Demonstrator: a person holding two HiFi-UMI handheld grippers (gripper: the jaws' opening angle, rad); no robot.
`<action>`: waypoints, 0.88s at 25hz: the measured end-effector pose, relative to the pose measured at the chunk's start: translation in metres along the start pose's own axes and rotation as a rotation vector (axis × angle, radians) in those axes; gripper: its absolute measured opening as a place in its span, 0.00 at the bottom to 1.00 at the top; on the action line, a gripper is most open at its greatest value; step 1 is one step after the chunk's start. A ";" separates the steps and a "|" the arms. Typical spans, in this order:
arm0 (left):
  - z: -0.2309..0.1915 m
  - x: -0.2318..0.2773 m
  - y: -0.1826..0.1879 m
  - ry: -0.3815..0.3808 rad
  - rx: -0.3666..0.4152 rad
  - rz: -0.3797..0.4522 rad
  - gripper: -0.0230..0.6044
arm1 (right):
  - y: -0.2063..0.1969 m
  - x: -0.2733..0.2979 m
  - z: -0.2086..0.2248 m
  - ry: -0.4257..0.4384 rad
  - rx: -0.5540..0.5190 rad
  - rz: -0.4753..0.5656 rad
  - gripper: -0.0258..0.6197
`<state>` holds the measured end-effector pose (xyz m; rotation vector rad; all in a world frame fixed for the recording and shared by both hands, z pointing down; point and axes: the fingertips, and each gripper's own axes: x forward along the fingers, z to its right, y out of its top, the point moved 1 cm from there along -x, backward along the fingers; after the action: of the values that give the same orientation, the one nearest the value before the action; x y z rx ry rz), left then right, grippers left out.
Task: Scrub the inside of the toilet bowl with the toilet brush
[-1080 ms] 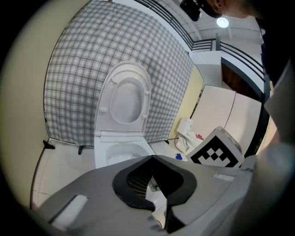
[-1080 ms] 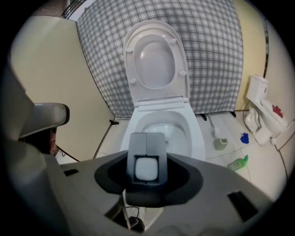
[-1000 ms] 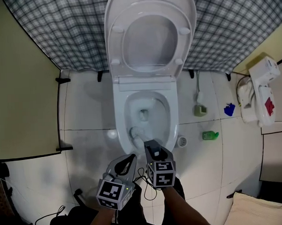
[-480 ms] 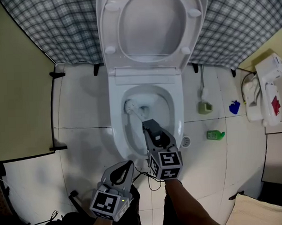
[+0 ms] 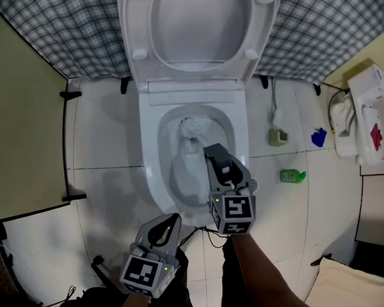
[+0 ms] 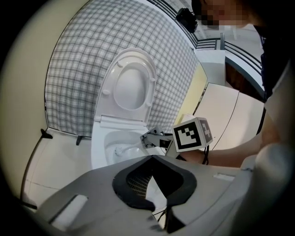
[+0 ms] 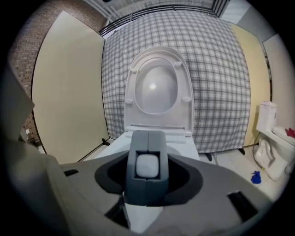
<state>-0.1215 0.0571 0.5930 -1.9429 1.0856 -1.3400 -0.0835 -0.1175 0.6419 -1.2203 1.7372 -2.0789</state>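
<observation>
The white toilet bowl (image 5: 151, 165) stands with its lid (image 5: 194, 31) raised against the checked curtain. Over the bowl's near right rim, my right gripper (image 5: 213, 151) is shut on the toilet brush handle (image 7: 147, 166). The white brush head (image 5: 190, 128) sits inside the bowl at its far middle. The left gripper view shows the brush head (image 6: 119, 150) and the right gripper (image 6: 152, 138) over the bowl. My left gripper (image 5: 175, 217) hangs shut and holding nothing in front of the toilet, nearer to me; its tips (image 6: 154, 157) meet.
A green bottle (image 5: 293, 176), a blue item (image 5: 318, 138) and a small greenish box (image 5: 278, 137) lie on the tiles right of the toilet. A white appliance (image 5: 365, 118) stands at the far right. A beige partition (image 5: 21, 137) closes the left. Cables (image 5: 201, 234) trail near my feet.
The brush head has swept from the bowl's near left side to its far middle. My right gripper has swung rightwards, and my left gripper has sunk lower.
</observation>
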 end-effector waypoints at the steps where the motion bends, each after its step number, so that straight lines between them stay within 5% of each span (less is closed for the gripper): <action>1: 0.002 0.002 0.000 -0.004 0.001 0.000 0.05 | -0.001 -0.002 0.007 -0.013 -0.006 -0.005 0.35; 10: 0.015 0.009 0.009 -0.007 -0.015 0.009 0.05 | -0.025 -0.044 0.035 -0.065 -0.037 -0.159 0.35; 22: 0.020 -0.005 0.034 0.002 -0.006 0.037 0.05 | -0.061 -0.118 0.007 -0.050 0.074 -0.409 0.35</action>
<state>-0.1148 0.0434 0.5566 -1.9168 1.1217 -1.3212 0.0199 -0.0340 0.6404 -1.7048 1.4695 -2.2729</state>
